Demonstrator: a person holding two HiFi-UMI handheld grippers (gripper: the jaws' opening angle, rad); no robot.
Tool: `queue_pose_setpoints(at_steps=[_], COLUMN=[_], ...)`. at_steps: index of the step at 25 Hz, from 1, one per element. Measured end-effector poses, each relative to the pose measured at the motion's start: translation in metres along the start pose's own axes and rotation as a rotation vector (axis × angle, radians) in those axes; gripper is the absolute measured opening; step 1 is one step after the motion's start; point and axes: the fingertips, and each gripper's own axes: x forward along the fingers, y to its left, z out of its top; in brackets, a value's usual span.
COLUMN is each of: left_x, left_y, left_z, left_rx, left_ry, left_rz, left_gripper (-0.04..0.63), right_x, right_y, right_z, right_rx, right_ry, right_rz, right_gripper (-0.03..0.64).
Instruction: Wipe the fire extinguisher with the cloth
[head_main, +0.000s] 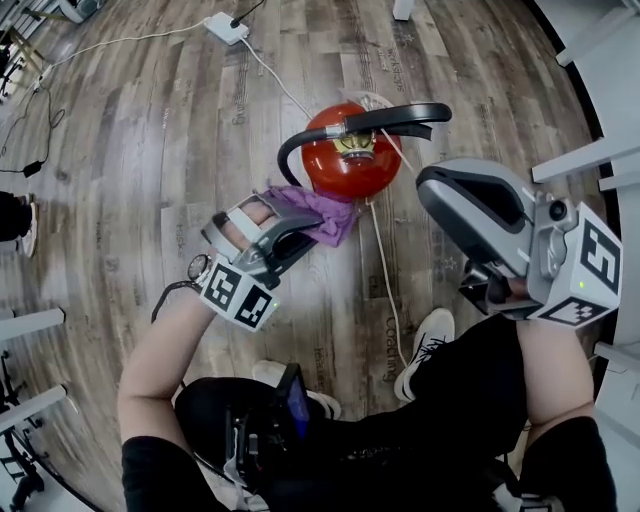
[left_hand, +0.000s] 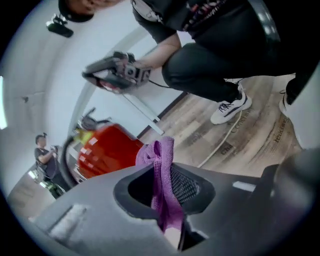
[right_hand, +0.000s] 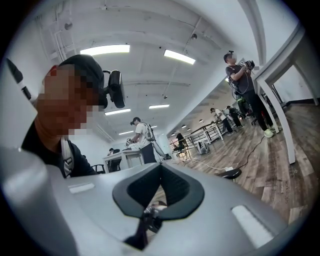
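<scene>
**Extinguisher upright on plank floor, cloth at its side**

The room is a large open hall with a white ceiling and strip lights (right_hand: 105, 49), and other people stand at tables further off. Its floor (head_main: 150, 130) is grey-brown wood planking. The red fire extinguisher (head_main: 345, 165) stands on it just ahead of the person's shoes. Its long axis is vertical, so the head view looks down on its domed top. The black handle (head_main: 400, 116) points towards the person's right and the black hose (head_main: 288, 150) loops round the left side.

The right gripper (head_main: 445, 195) is held up to the right, clear of the extinguisher, with its jaws closed together on nothing. The left gripper (head_main: 298, 236) is clenched on the purple cloth (head_main: 322, 212), whose bunched end touches the cylinder's near-left side. A white cable (head_main: 385, 270) runs along the floor past the base, and a white power strip (head_main: 226, 27) lies further off.
</scene>
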Motion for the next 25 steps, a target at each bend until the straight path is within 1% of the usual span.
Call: queue_pose_setpoints(at_steps=[3, 6, 7, 10, 11, 13, 16, 20, 23, 24, 25], left_x=[0.042, 0.077, 0.086, 0.105, 0.108, 0.111, 0.112, 0.104, 0.085, 0.076, 0.065], left_y=[-0.053, -0.093, -0.105, -0.135, -0.14, -0.143, -0.141, -0.129, -0.1, -0.084, -0.064], left_z=[-0.04, -0.079, -0.09, -0.13, -0.14, -0.145, -0.14, -0.133, -0.11, -0.099, -0.086], left_rx=[-0.07, -0.17, -0.19, -0.171, -0.181, -0.211, -0.215, -0.296, -0.368, -0.413, -0.477], left_ry=[0.076, 0.174, 0.209, 0.336, 0.361, 0.37, 0.363, 0.347, 0.281, 0.243, 0.197], left_rz=[-0.144, -0.253, -0.287, -0.388, -0.406, -0.418, -0.414, -0.384, -0.319, -0.283, -0.239], left_gripper=[0.066, 0.066, 0.066, 0.066, 0.066, 0.066, 0.066, 0.066, 0.066, 0.066, 0.066], right_x=[0.002, 0.002, 0.002, -0.002, -0.003, -0.005, -0.008, -0.008, -0.008, -0.008, -0.008], right_y=[-0.001, -0.001, 0.0, 0.001, 0.001, 0.002, 0.001, -0.003, -0.003, -0.003, -0.003], right_z=[-0.001, -0.004, -0.005, -0.005, -0.005, -0.003, -0.001, -0.001, 0.001, 0.002, 0.004], right_rx=[-0.004, -0.004, -0.007, -0.018, -0.019, -0.021, -0.023, -0.022, -0.02, -0.02, -0.019], right_ry=[0.003, 0.008, 0.014, 0.022, 0.02, 0.015, 0.013, 0.008, -0.004, -0.009, -0.015], right_rz=[-0.005, -0.007, -0.007, -0.011, -0.013, -0.014, -0.015, -0.02, -0.013, -0.01, -0.006], right_gripper=[0.004, 0.005, 0.005, 0.005, 0.005, 0.004, 0.005, 0.005, 0.005, 0.005, 0.004])
